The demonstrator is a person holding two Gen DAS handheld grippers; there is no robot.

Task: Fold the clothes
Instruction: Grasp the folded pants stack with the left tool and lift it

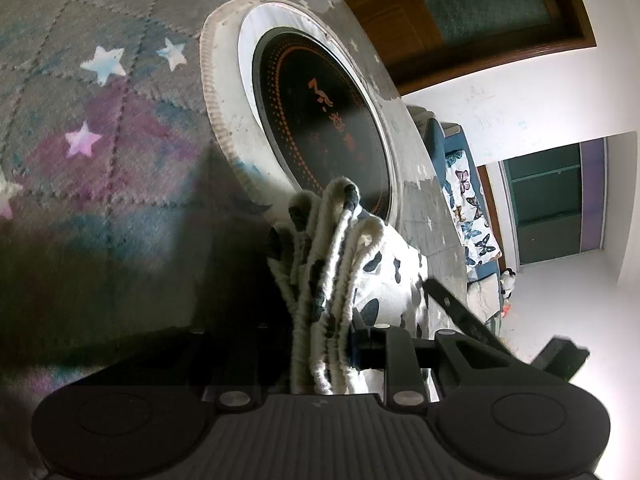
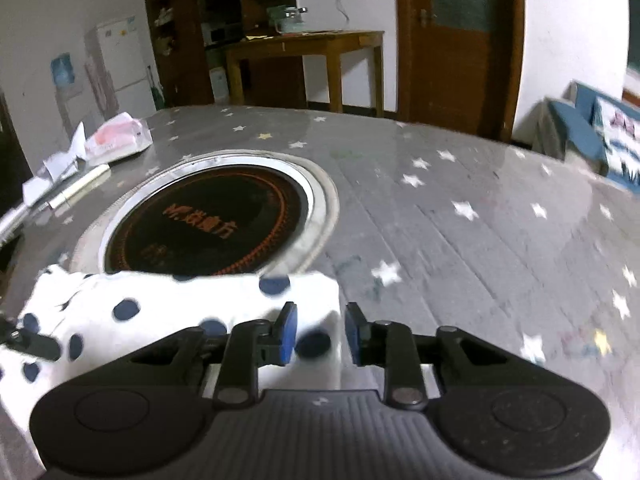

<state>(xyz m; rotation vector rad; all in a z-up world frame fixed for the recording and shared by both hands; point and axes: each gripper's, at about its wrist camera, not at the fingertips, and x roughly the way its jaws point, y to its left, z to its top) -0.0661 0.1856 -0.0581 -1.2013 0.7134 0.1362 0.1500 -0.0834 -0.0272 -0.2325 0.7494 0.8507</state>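
The white cotton garment with dark navy spots (image 2: 168, 312) lies folded on my grey star-patterned counter (image 2: 460, 208), its far edge overlapping the round black induction hob with orange markings (image 2: 208, 224) set in a white ring. My left claw (image 1: 332, 332) is clamped on its bunched, ribbed edge, while my right claw (image 2: 320, 332) stands apart over its corner, gripping nothing. Beyond the hob, a pink-and-white tissue pack (image 2: 118, 136) and crumpled paper (image 2: 60, 164) sit near the counter's far edge.

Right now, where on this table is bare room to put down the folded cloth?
Free: the starred table right of the round cooktop, toward the door. Crowded: the far left edge, with a tissue pack and papers.
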